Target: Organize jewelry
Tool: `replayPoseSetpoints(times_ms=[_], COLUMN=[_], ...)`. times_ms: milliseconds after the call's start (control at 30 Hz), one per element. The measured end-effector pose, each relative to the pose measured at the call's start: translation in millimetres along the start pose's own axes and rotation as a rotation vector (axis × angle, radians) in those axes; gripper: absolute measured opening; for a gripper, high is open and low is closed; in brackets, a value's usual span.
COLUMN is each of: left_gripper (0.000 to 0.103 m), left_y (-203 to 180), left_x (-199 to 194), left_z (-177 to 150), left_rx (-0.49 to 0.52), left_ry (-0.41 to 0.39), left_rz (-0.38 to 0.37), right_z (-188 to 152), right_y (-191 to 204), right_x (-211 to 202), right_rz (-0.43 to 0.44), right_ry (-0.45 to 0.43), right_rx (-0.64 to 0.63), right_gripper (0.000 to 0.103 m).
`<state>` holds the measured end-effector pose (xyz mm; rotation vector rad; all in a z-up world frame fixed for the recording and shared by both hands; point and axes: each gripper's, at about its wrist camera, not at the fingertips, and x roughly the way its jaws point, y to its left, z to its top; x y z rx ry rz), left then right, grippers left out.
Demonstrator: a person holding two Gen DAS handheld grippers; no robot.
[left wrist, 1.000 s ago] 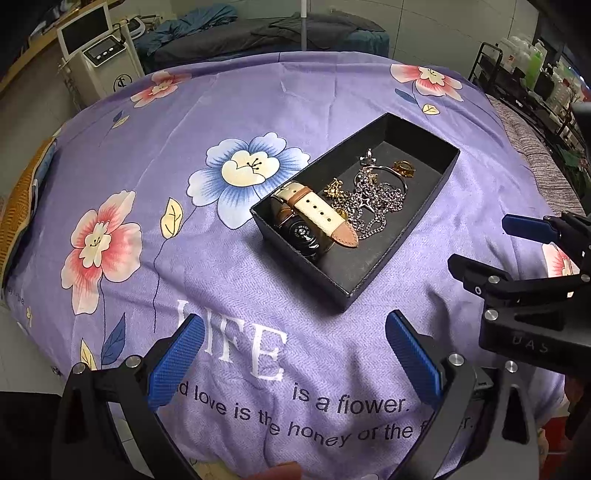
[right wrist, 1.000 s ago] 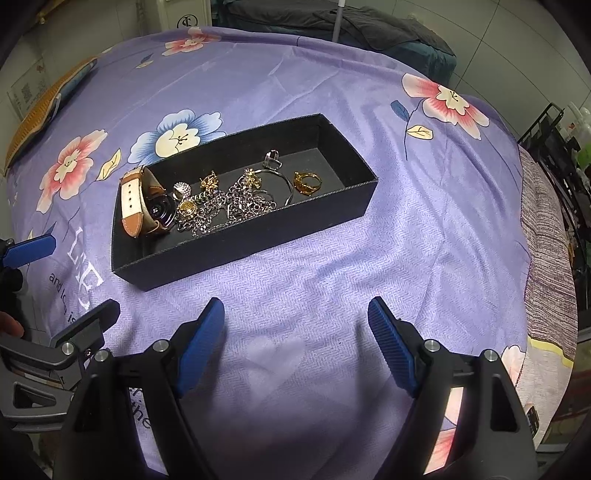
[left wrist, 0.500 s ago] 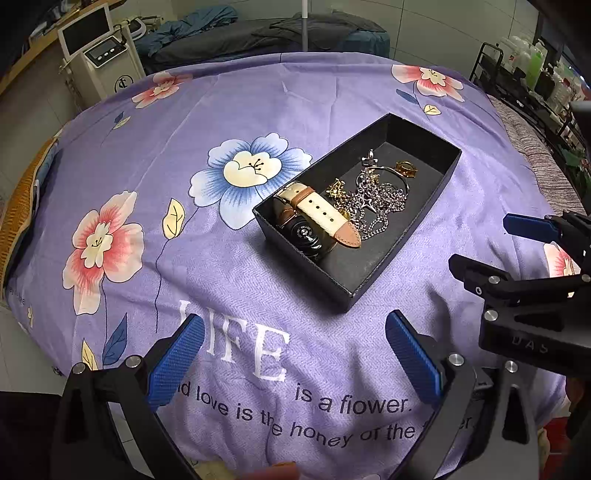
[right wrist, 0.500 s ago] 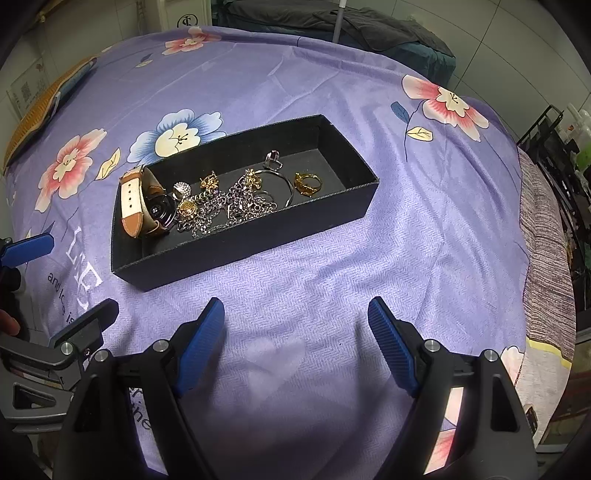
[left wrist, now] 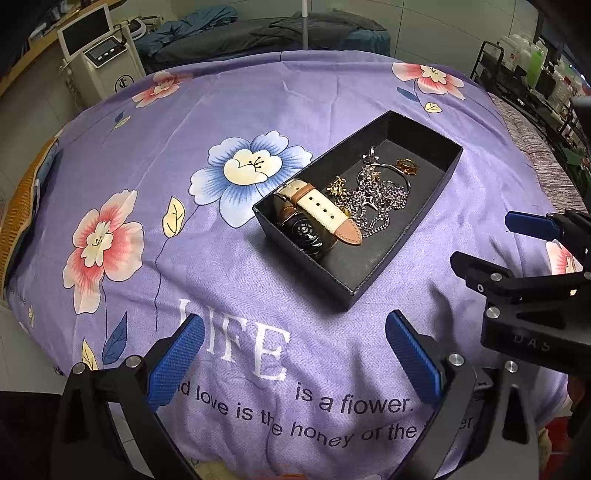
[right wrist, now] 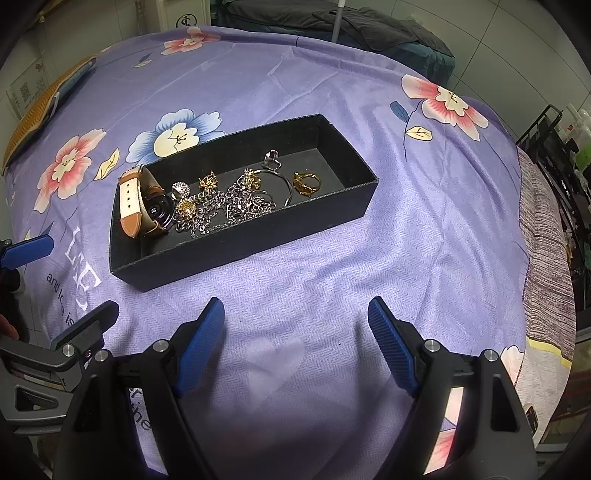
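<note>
A shallow black box (left wrist: 432, 229) (right wrist: 258, 243) lies on a purple flowered cloth. Inside it are a watch with a cream and tan strap (left wrist: 317, 214) (right wrist: 144, 206), a tangle of silver chains (left wrist: 380, 203) (right wrist: 229, 210), a gold ring (left wrist: 406, 166) (right wrist: 306, 182), a silver ring (right wrist: 271, 158) and small gold pieces. My left gripper (left wrist: 293, 354) hangs open above the cloth short of the box's near left end. My right gripper (right wrist: 295, 343) is open as well, above the cloth in front of the box; nothing sits between either pair of blue pads.
The cloth (left wrist: 184, 122) covers a round table whose edge drops off all around. A white machine with a screen (left wrist: 96, 48) stands at the back left, dark bedding (left wrist: 295, 33) behind, and a rack of bottles (left wrist: 535, 74) at the right. A woven mat (right wrist: 40, 110) lies at the left edge.
</note>
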<state>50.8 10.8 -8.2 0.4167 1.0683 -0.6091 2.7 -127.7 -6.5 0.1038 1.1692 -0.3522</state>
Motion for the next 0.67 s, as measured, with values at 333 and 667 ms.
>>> replayPoseSetpoints(times_ms=[333,667], left_gripper=[0.097,0.097], left_y=[0.3,-2.0], left_x=[0.0,-0.5], left_z=[-0.6,-1.2], left_rx=[0.001,0.006], left_ry=[-0.005,-0.001], left_rz=[-0.001,-0.004], right_z=[-0.1,0.0], right_y=[0.0,-0.3], right_x=[0.3,0.1], right_rz=[-0.004,-0.007], right_ry=[0.000,-0.002], right_rx=[0.000,0.002], right_gripper=[0.080,0.080])
